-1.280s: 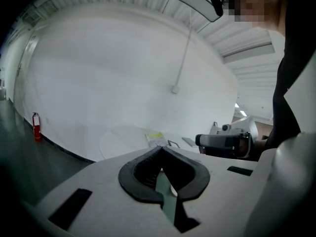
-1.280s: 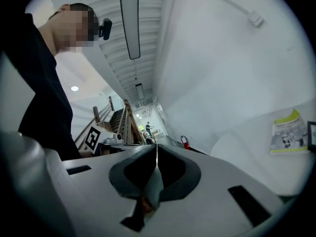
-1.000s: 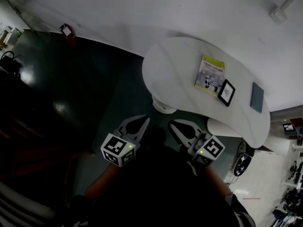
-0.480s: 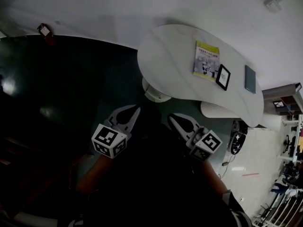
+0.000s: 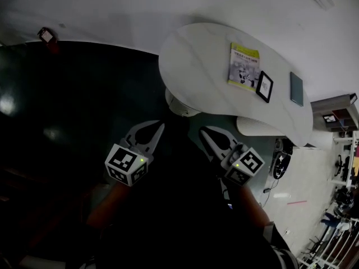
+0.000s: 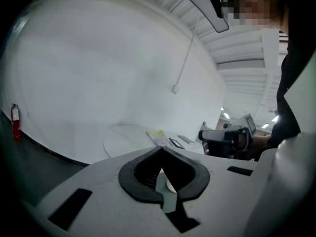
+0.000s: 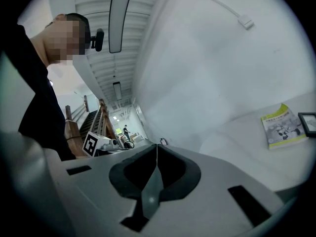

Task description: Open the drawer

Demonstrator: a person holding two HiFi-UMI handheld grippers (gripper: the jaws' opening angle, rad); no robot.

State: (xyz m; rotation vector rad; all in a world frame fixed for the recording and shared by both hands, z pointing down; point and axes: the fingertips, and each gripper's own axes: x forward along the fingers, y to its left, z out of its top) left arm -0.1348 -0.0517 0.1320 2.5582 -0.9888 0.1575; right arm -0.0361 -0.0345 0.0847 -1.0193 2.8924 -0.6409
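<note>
No drawer can be made out in any view. My left gripper (image 5: 160, 126) is held low in front of the person's dark torso, its jaws shut with the tips meeting and nothing between them. Beside it, my right gripper (image 5: 202, 130) is likewise shut and empty. Both point toward a white rounded table (image 5: 196, 60) a short way ahead. In the left gripper view the left gripper (image 6: 160, 150) has closed tips and the table (image 6: 128, 135) lies beyond them. In the right gripper view the right gripper (image 7: 157, 146) is closed, with the table (image 7: 237, 132) at the right.
On the table lie a yellow-green booklet (image 5: 244, 66), a small black picture frame (image 5: 264, 87) and a dark notebook (image 5: 297, 89). A white ribbed object (image 5: 255, 132) sits under the table's near edge. A red fire extinguisher (image 5: 47, 37) stands by the wall. The floor is dark.
The head view has swung, so the table sits further left and higher in the picture. Both grippers stay shut close to the body, shifted slightly left.
</note>
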